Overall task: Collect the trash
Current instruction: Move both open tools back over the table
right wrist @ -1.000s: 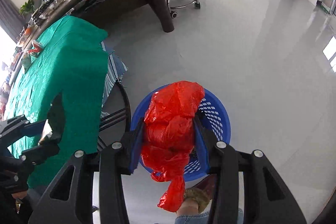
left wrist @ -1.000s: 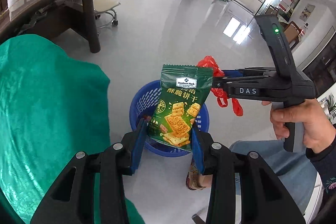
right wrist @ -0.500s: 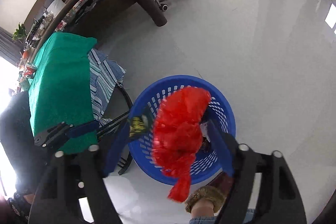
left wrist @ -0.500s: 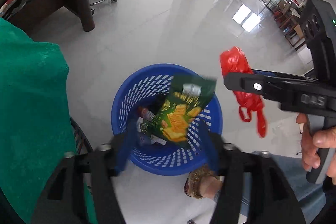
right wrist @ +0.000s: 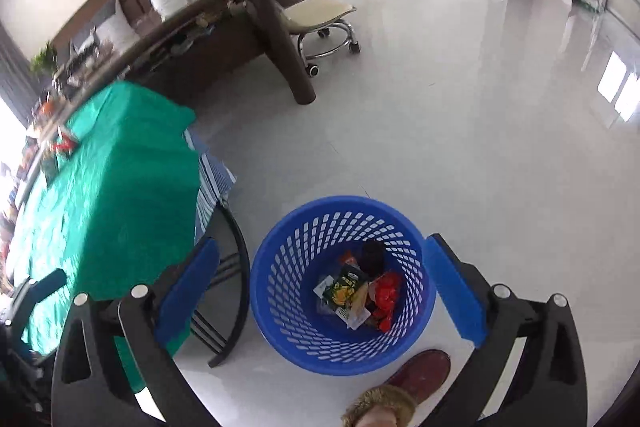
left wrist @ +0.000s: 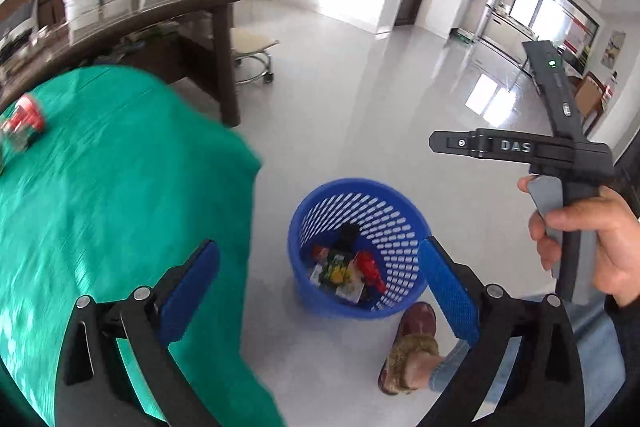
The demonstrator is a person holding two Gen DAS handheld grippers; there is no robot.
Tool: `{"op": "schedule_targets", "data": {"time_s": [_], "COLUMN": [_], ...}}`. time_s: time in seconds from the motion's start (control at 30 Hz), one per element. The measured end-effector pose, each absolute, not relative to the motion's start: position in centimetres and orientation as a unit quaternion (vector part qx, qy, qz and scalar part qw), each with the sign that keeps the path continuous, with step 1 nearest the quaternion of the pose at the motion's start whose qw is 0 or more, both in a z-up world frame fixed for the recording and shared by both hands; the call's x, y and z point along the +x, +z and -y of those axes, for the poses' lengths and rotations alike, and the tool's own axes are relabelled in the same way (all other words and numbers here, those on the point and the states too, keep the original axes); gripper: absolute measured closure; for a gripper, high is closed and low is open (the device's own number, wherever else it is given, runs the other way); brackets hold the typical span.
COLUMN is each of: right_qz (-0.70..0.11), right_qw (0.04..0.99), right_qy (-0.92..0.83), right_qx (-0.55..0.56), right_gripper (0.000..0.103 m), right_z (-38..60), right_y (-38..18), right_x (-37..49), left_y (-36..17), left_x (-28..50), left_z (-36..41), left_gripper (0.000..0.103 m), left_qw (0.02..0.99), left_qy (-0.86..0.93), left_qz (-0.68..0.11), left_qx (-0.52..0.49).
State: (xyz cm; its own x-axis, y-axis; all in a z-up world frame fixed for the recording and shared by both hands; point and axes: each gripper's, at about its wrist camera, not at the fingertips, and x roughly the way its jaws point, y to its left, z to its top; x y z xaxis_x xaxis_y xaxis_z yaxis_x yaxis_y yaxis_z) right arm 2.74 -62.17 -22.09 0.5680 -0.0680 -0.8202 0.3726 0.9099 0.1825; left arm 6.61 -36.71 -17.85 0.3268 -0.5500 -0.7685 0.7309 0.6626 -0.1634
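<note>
Both tools are empty: the left gripper [left wrist: 320,291] stands with its blue-padded jaws spread wide and nothing between them, and the right gripper [right wrist: 320,291] is spread just as wide, also holding nothing. The round blue perforated plastic waste basket [right wrist: 276,291] sits on the pale glossy floor beside the green-draped worktop [left wrist: 120,187], and inside it lie the green crackers snack packet [right wrist: 346,287], the crumpled red plastic bag [right wrist: 386,293] and a few other scraps. This drop looks finished, so the step in hand is judged to be going for more rubbish: a red and white wrapper [left wrist: 22,125], blurred, lies at the far left of the worktop. To do it well, swing each gripper clear of the basket rim, keep the jaws wide, come down flat over one piece, close on its middle and not a loose corner, and mind the slippered foot [left wrist: 412,351] beside the basket.
</note>
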Motion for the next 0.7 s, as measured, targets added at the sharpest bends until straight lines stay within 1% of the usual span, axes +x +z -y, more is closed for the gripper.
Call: {"op": "schedule_targets", "data": {"time_s": [0.13,0.3,0.43,0.57,0.7], "right_qz": [-0.408,-0.382,-0.409,-0.437,-0.465], "right_qw": [0.904,0.923,0.908,0.889,0.873], "right_qy": [-0.111,-0.011,0.087,0.136,0.139], "right_qx": [0.058,0.043,0.032,-0.014,-0.049], "right_gripper": [0.005,0.005,0.005,0.005,0.004], "right_z": [55.7,46.2,37.6,30.7,26.7], "right_y": [-19.7,-18.0,-18.4,-19.7,-21.9], "right_x": [3.6,6.0,10.4,14.6,18.0], "left_y": [-17.1,-15.6,-15.6,-16.2,-17.0], "left_x": [6.6,9.6,13.0,17.2,23.2], "left_z": [30.5,20.7,14.1,9.7,7.0], "left_gripper": [0.005,0.005,0.005,0.005,0.005], "left_qw": [0.821,0.853,0.865,0.874,0.881], "left_qy": [-0.361,-0.290,-0.244,-0.212,-0.184], "left_qz": [-0.424,-0.422,-0.430,-0.427,-0.427], "left_qx": [0.123,0.098,0.082,0.094,0.088]}}
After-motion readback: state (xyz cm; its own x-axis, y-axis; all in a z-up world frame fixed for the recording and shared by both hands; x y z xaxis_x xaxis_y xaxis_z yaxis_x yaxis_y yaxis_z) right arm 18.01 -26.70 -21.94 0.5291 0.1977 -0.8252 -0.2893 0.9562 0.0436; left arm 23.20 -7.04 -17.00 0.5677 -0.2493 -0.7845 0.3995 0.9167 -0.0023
